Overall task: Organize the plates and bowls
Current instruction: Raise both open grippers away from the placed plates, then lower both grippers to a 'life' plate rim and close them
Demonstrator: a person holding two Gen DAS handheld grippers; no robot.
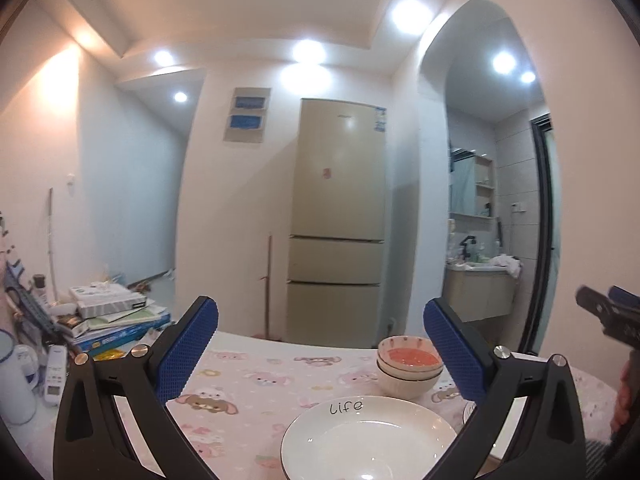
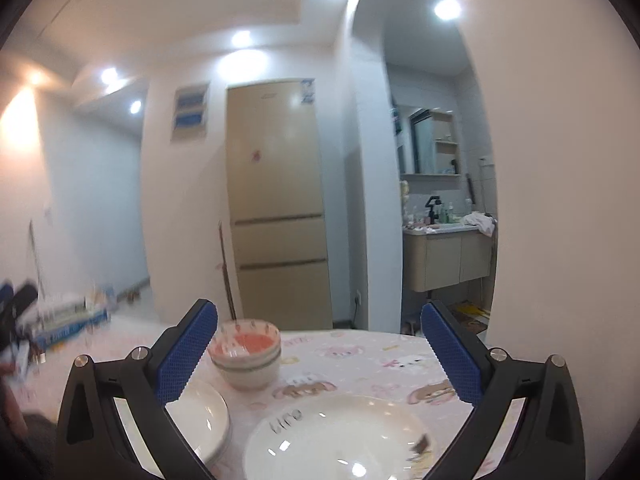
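A white plate marked "Life" (image 1: 370, 438) lies on the pink cartoon tablecloth (image 1: 256, 376), just below and between the fingers of my left gripper (image 1: 320, 352), which is open and empty. Behind it stand stacked bowls with an orange-red inside (image 1: 408, 368). In the right wrist view my right gripper (image 2: 320, 354) is open and empty above a second white "Life" plate (image 2: 336, 440). The first plate (image 2: 200, 416) lies at the left there, and the stacked bowls (image 2: 246, 356) stand behind it. The right gripper also shows at the right edge of the left wrist view (image 1: 612, 312).
A pile of books and boxes (image 1: 112, 316) and white bottles (image 1: 16, 380) crowd the table's left end. A beige fridge (image 1: 340, 220) stands behind the table. A bathroom vanity (image 1: 480, 284) shows through the arch on the right.
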